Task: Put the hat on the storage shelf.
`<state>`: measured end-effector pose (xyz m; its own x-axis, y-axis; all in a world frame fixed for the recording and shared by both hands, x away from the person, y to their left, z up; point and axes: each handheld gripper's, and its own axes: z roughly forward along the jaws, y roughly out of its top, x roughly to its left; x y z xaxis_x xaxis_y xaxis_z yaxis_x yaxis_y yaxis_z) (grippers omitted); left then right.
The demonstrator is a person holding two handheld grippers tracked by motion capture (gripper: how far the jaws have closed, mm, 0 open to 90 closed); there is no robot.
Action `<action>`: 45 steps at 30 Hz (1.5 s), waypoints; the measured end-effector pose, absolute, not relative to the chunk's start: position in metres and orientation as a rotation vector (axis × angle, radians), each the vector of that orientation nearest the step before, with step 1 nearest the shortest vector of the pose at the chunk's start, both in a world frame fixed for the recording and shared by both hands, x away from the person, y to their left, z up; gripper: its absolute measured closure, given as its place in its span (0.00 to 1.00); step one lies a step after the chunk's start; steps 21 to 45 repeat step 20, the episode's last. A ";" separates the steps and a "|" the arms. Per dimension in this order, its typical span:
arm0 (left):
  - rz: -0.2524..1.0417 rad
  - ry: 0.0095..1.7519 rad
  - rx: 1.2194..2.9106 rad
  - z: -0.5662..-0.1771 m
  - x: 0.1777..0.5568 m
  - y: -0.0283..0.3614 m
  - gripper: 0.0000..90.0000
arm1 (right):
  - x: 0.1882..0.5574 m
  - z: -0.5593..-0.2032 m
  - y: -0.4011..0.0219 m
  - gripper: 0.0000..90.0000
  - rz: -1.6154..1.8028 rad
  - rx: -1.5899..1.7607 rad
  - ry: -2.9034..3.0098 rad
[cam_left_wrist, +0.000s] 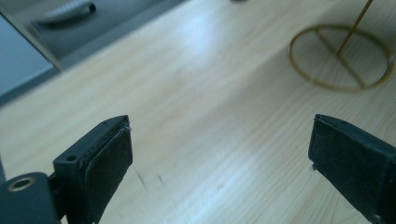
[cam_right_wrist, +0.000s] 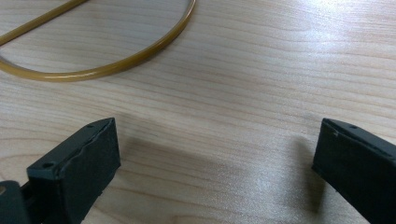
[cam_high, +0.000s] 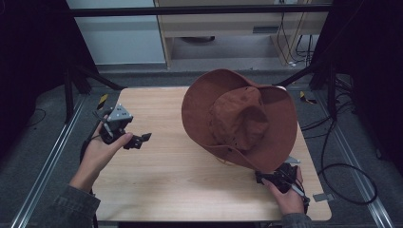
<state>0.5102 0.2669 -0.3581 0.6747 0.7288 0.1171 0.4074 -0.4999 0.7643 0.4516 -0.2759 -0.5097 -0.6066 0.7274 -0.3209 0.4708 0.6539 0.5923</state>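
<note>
table [cam_high: 157, 185]: light wood-grain top, rounded corners, sits on dark grey floor [cam_high: 43, 142]
stand base [cam_left_wrist: 340, 57]: thin brass-coloured wire ring with a cross bar, flat on the wood at right of centre; a slim rod rises from its middle
ring, close up [cam_right_wrist: 100, 70]: its curved edge lies directly on the grain
hat [cam_high: 240, 118]: brown, wide brim, perched above that ring, right half of the table
surface marks: two short dark scuffs on the wood, left side

Left gripper [cam_high: 142, 138] hovers by the tabletop's left edge, jaws wide and empty — right gripper [cam_high: 266, 177] gapes near the front-right corner.
</note>
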 end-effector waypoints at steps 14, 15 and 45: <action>0.498 1.046 2.178 -0.471 0.487 0.300 0.07 | 0.452 -0.510 -0.276 0.01 0.621 0.929 2.325; 0.502 1.052 2.181 -0.477 0.485 0.301 0.07 | 0.452 -0.510 -0.276 0.01 0.620 0.928 2.324; 0.488 1.070 2.217 -0.495 0.478 0.303 0.08 | 0.452 -0.510 -0.276 0.01 0.620 0.928 2.325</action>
